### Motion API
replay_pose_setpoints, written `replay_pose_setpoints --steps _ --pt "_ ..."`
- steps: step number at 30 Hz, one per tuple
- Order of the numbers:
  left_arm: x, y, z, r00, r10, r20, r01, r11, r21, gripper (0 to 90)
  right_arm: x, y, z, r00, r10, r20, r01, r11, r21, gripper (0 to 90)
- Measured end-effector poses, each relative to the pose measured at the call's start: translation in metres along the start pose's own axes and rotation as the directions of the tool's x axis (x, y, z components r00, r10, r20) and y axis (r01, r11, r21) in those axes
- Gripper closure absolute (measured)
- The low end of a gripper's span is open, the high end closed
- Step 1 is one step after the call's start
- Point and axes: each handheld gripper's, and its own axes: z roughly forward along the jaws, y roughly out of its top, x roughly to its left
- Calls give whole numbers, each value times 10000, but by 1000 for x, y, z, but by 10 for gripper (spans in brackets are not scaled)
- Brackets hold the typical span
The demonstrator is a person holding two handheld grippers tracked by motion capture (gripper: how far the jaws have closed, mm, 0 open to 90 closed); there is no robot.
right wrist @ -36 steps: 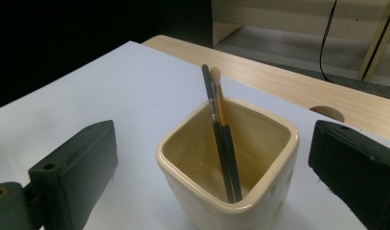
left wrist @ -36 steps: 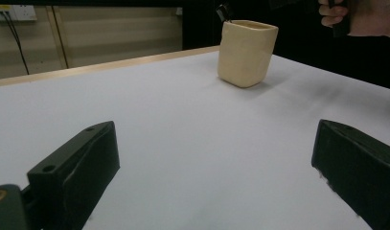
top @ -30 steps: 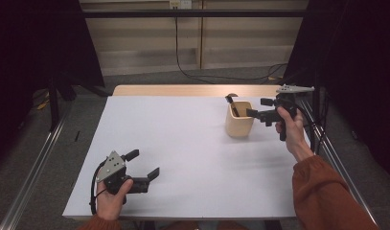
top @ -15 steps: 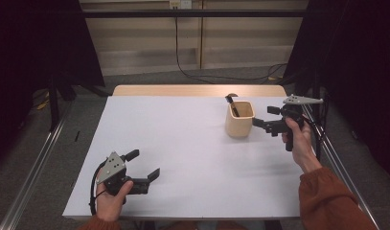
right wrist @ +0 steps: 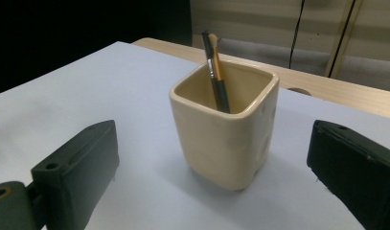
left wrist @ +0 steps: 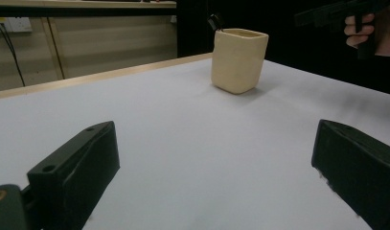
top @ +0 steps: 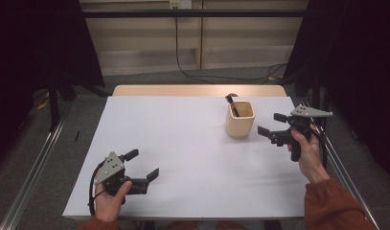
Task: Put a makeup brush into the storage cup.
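- The cream cup (top: 240,120) stood upright on the white worktop (top: 183,143), toward its far right, with a dark brush (right wrist: 215,72) leaning inside.
- The right gripper (top: 272,128) hovered just beside the cup — fingers apart, holding nothing.
- The left gripper (top: 142,165) sat at the near left edge, well apart from the cup, fingers spread and empty.

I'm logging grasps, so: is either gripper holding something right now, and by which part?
Nothing is held: the left gripper and right gripper are both open, apart from the cream square ceramic cup.
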Motion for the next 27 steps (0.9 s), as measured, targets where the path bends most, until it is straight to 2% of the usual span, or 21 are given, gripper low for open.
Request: replay_pose_setpoints --steps 3,12,15,17,19,27 --pt "0 0 0 10000 45 30 -45 10000 34 24 5 -5 -4 9999 -161 -53 161 9999 -10 30" --pt "-1 -1 -1 10000 -46 -19 46 10000 9 24 15 -20 -20 10000 -52 -72 51 10000 -74 23" --pt "-1 -1 -1 10000 -57 -19 57 10000 17 24 18 -26 -24 9995 -70 321 79 9996 -266 29" --pt "-1 -1 -1 10000 -40 -23 40 10000 5 24 21 -32 -26 9991 -103 413 104 9999 -34 29" --pt "-1 -1 -1 10000 -42 -38 42 10000 -4 24 24 -38 -29 9985 -119 538 124 9999 -94 29" --pt "-2 0 -2 9999 -113 -83 112 9999 -64 24 32 -54 -47 9978 -81 656 84 10000 -48 28"
